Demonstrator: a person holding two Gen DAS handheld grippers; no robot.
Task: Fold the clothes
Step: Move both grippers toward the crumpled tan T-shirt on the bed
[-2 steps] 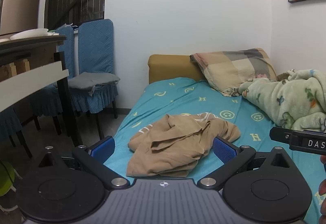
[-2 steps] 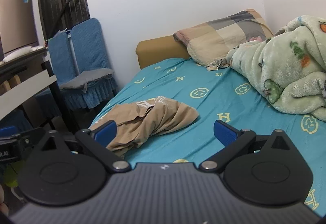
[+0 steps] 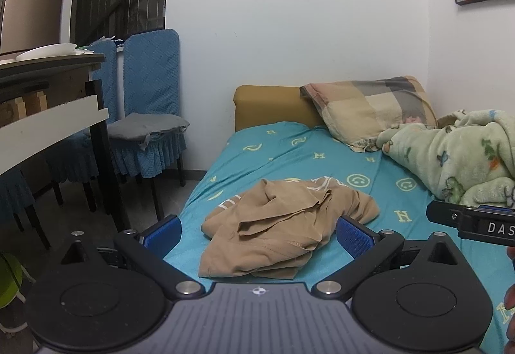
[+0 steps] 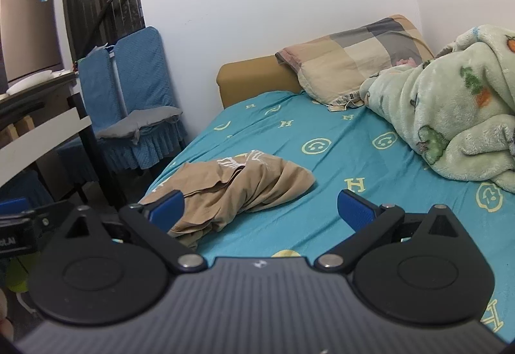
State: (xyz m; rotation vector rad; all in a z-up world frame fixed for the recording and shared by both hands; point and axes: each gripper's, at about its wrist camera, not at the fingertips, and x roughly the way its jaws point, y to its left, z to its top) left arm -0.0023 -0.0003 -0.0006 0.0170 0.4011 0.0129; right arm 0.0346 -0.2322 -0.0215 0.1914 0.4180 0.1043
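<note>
Nothing has moved: both grippers' fingers stay spread wide, empty, above the crumpled tan garment (image 3: 283, 231) beside blanket (image 3: 466, 157).

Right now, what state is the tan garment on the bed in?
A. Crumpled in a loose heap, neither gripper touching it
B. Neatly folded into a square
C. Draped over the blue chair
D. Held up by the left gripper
A: the tan garment lies bunched on the teal bedsheet, with the left gripper and right gripper both open and short of it.

bare sheet (image 4: 338, 167) right of garment (image 4: 238, 186), blanket (image 4: 450, 122) blocking far right
</note>
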